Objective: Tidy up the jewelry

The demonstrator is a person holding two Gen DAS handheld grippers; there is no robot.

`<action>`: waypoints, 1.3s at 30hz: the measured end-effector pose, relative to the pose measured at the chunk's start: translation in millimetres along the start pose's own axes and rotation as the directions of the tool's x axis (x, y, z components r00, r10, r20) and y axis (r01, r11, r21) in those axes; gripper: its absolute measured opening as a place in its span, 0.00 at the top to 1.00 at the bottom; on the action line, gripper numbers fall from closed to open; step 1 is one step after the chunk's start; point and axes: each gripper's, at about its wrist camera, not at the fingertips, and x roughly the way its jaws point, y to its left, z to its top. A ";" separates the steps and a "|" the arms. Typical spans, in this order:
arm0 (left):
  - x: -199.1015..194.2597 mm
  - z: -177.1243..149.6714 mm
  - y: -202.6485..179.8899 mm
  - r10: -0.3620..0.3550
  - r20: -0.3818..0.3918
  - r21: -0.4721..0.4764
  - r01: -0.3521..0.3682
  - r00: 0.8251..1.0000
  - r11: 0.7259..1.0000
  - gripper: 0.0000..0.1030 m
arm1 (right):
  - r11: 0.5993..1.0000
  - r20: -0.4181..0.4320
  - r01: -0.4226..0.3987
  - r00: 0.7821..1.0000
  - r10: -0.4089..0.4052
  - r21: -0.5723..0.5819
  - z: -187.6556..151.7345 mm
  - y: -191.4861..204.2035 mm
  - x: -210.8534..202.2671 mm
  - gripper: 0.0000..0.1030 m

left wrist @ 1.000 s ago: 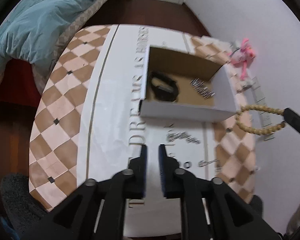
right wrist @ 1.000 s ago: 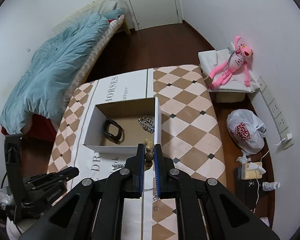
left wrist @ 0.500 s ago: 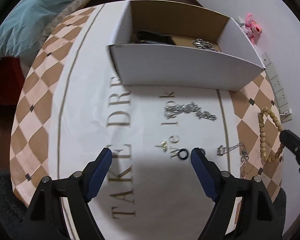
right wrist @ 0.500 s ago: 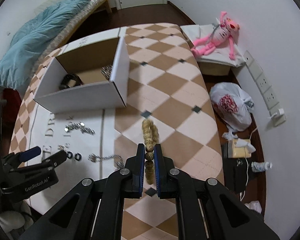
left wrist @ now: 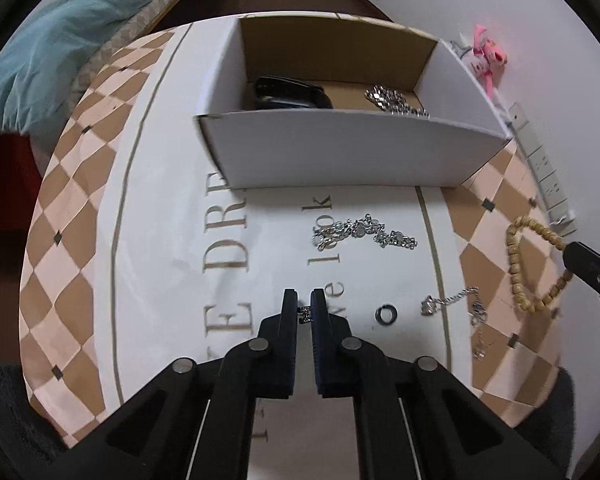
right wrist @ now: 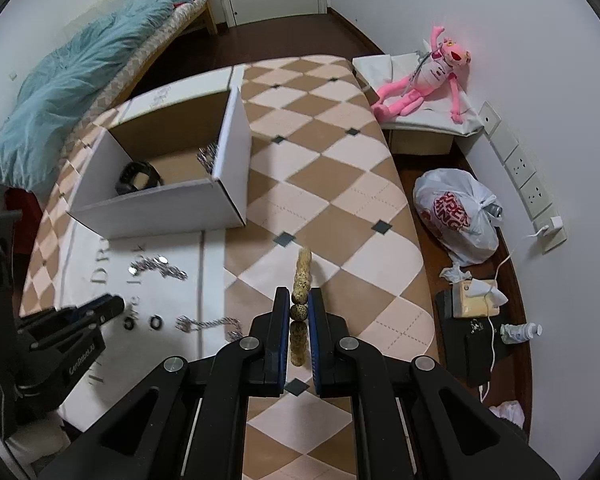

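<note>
Two tongs, both clamped: left tongs (left wrist: 304, 312) pinch a small silver piece off the surface (left wrist: 160, 248); right tongs (right wrist: 299, 312) grip the wooden bead bracelet (right wrist: 301, 276), presumably both bound for the far cardboard box (left wrist: 339, 156).

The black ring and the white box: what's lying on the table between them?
A tangled silver chain bracelet lies between the black ring and the white box, in the left wrist view.
</note>
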 end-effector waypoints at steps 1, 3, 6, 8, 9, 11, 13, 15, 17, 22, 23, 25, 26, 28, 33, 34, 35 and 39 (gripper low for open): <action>-5.8 -1.4 2.9 -0.008 0.005 -0.005 0.008 1.000 1.000 0.96 | 1.000 0.007 -0.010 1.000 0.010 0.004 2.7 0.7 -4.2 0.91; -17.1 -5.2 7.6 -0.030 0.009 -0.010 0.030 1.000 1.000 0.96 | 0.999 0.024 -0.035 0.999 0.035 0.011 8.8 1.3 -14.6 0.91; -32.7 -10.4 15.5 -0.044 0.011 -0.015 0.044 0.999 0.999 0.96 | 0.997 0.056 -0.076 0.996 0.075 0.015 20.1 4.1 -32.7 0.91; -40.9 -11.2 21.1 -0.060 0.015 -0.031 0.060 0.998 0.998 0.96 | 0.995 0.077 -0.095 0.993 0.094 0.012 27.6 7.2 -42.8 0.91; -43.7 -10.9 22.3 -0.067 0.016 -0.039 0.068 0.998 0.997 0.96 | 0.994 0.086 -0.109 0.990 0.108 0.011 31.7 9.2 -49.5 0.91; -51.4 -7.1 25.3 -0.080 0.031 -0.049 0.081 0.996 0.996 0.96 | 0.991 0.101 -0.134 0.986 0.132 0.006 39.7 12.6 -60.0 0.91; -53.1 -1.8 26.8 -0.104 0.043 -0.056 0.107 0.994 0.993 0.96 | 0.990 0.119 -0.140 0.983 0.140 -0.004 47.4 17.1 -68.1 0.91; -50.1 1.8 28.8 -0.122 0.040 -0.074 0.124 0.992 0.990 0.96 | 0.989 0.131 -0.147 0.980 0.147 -0.010 53.2 20.7 -73.1 0.91; -51.0 3.8 30.0 -0.118 0.051 -0.078 0.122 0.992 0.989 0.96 | 0.987 0.136 -0.158 0.978 0.158 -0.010 58.5 23.6 -77.1 0.91; -71.7 16.7 43.8 -0.150 0.104 -0.114 0.161 0.983 0.980 0.96 | 0.983 0.153 -0.184 0.971 0.184 -0.010 66.1 27.2 -89.9 0.91; -77.4 19.7 48.5 -0.157 0.117 -0.124 0.171 0.981 0.977 0.96 | 0.982 0.157 -0.189 0.969 0.188 -0.011 66.6 27.7 -92.0 0.91; -84.9 22.7 54.7 -0.157 0.131 -0.136 0.175 0.979 0.975 0.96 | 0.980 0.160 -0.200 0.967 0.199 -0.008 66.1 30.0 -93.5 0.91; -87.6 23.4 57.4 -0.151 0.137 -0.137 0.170 0.979 0.976 0.96 | 0.979 0.157 -0.205 0.966 0.204 -0.008 65.2 30.8 -93.0 0.91; -85.8 22.6 58.8 -0.145 0.128 -0.130 0.161 0.981 0.978 0.95 | 0.978 0.148 -0.206 0.967 0.205 -0.009 60.9 33.0 -89.0 0.91; -40.8 9.7 54.9 -0.084 0.006 -0.163 0.084 0.996 0.983 0.75 | 0.983 0.102 -0.183 0.978 0.182 0.003 43.5 31.9 -66.5 0.91; -34.3 6.6 53.6 -0.084 -0.003 -0.161 0.083 0.996 0.983 0.68 | 0.986 0.094 -0.167 0.982 0.166 0.006 39.6 30.5 -61.9 0.91; -24.6 2.8 50.5 -0.078 -0.018 -0.159 0.074 0.997 0.984 0.49 | 0.988 0.088 -0.152 0.985 0.151 0.006 36.5 28.7 -57.9 0.91; -1.3 -6.7 39.1 -0.043 -0.038 -0.137 0.038 0.998 0.990 0.37 | 0.994 0.046 -0.111 0.993 0.110 0.022 18.8 19.0 -37.3 0.91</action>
